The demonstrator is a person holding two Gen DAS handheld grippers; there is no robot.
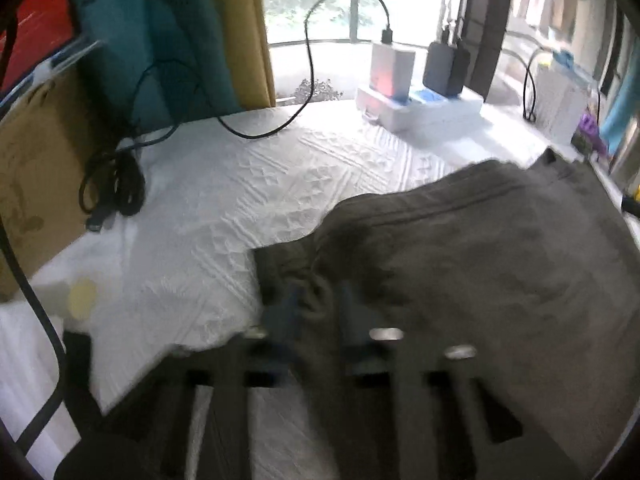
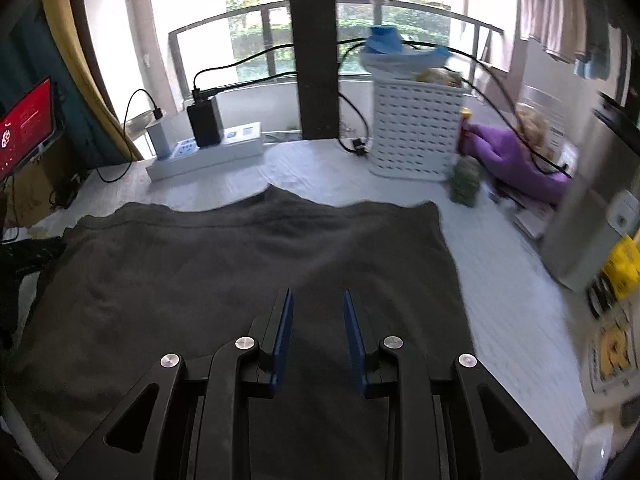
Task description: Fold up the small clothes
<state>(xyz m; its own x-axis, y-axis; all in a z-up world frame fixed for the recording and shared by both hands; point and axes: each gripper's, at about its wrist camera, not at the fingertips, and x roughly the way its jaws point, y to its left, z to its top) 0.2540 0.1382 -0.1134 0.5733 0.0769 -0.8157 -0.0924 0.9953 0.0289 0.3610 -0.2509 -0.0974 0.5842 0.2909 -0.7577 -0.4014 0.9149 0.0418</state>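
Nearest me, the right gripper [image 2: 318, 300] hovered with jaws spread over the dark garment [image 2: 248, 264], while the left gripper [image 1: 316, 304] seemingly pinched its bunched corner. Soft, limp cloth on the white table [image 2: 500, 280]; edges looked best to grab. Beyond stood a white basket [image 2: 416, 128].

This is a lived-in home, a room opening onto a balcony. A table under a white embossed cloth [image 1: 224, 200] carries household clutter: a white laundry basket [image 2: 416, 132] near its far right corner, a power strip [image 2: 208, 154] with chargers along the far edge. Yellow and teal curtains [image 1: 240, 32] hang at the left, and a railing [image 2: 400, 6] fronts trees outside.
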